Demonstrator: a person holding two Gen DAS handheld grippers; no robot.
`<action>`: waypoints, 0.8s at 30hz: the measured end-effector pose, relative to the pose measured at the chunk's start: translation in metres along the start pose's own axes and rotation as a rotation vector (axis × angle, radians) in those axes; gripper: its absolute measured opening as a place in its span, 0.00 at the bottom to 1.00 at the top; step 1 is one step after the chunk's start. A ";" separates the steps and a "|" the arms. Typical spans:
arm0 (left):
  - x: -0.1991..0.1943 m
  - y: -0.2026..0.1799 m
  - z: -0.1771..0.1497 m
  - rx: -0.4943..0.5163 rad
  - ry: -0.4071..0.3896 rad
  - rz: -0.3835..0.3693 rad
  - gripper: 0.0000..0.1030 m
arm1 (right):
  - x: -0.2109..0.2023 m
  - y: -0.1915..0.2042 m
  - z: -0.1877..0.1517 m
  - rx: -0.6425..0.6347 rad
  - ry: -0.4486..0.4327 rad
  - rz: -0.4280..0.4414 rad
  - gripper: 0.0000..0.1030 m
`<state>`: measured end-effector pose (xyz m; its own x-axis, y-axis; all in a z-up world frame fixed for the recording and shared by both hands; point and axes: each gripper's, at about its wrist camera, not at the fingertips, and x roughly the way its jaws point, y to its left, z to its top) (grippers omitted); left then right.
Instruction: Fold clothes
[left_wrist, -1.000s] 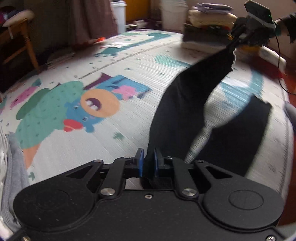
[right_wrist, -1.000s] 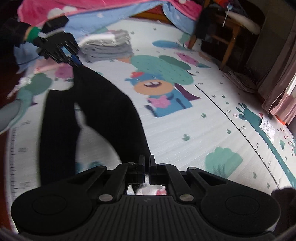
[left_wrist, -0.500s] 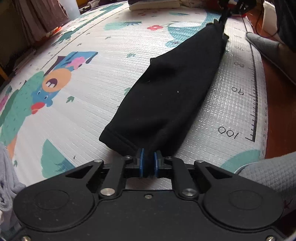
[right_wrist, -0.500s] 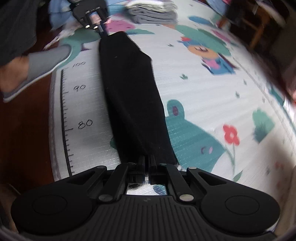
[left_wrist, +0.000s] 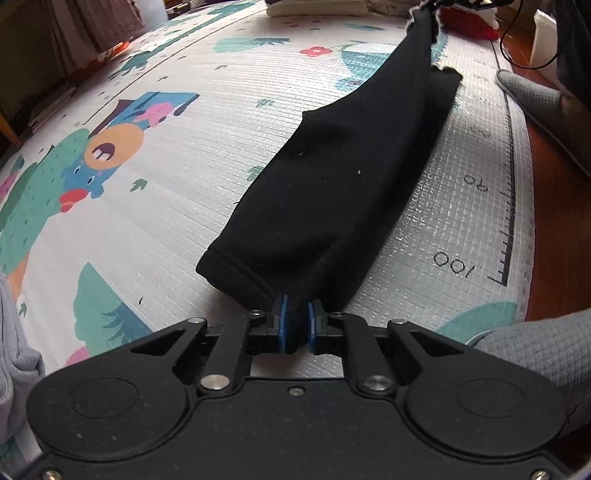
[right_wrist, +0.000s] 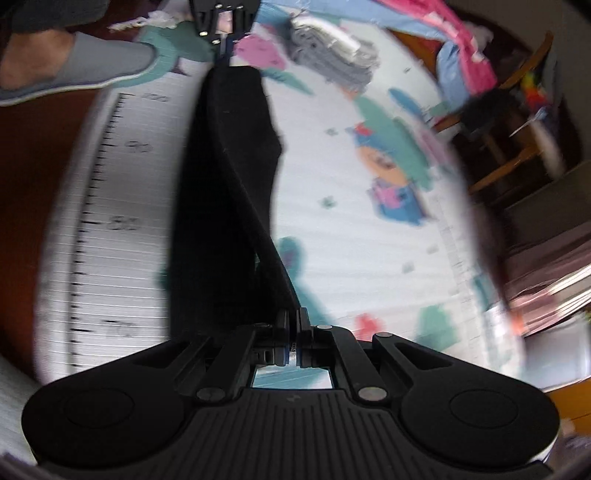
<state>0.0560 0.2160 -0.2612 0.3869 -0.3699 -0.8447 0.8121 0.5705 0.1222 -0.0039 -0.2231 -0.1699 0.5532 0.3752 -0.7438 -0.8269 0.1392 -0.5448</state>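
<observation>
Since a second ago, both my grippers have swung the black garment (left_wrist: 343, 177) down from hanging in the air until it lies stretched along the play mat (left_wrist: 166, 206), folded lengthwise into one long strip. My left gripper (left_wrist: 295, 325) is clamped on the near hem end, its blue pads (left_wrist: 282, 321) pressing the cloth between them, low over the mat near the printed "100" mark. In the left wrist view the garment runs away from me to the far right, where its other end lifts off the mat toward my right gripper, which is barely visible at the top edge.

In the right wrist view, which is blurred, my right gripper (right_wrist: 294, 325) is pinched tight on a thin raised edge of the garment (right_wrist: 229, 155), and the strip runs far to my left gripper (right_wrist: 221, 38) at the top. The garment lies beside the printed ruler scale (right_wrist: 103, 184) along the mat's edge. A person's foot in a grey slipper (right_wrist: 85, 66) rests at the far left corner of the mat. Folded grey clothes (right_wrist: 332, 55) are stacked farther off.
</observation>
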 end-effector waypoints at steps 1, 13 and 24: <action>0.001 0.000 0.000 -0.008 -0.001 0.000 0.09 | 0.006 0.004 -0.004 0.021 0.013 0.023 0.05; 0.003 0.000 0.000 -0.031 -0.009 0.001 0.09 | 0.047 0.044 -0.025 0.109 0.131 0.275 0.14; 0.004 -0.001 0.000 -0.031 -0.012 0.019 0.09 | 0.059 -0.041 -0.038 0.617 0.087 0.270 0.41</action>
<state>0.0564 0.2139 -0.2646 0.4072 -0.3678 -0.8360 0.7910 0.5996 0.1215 0.0669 -0.2414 -0.2063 0.3041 0.3990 -0.8651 -0.8291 0.5581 -0.0340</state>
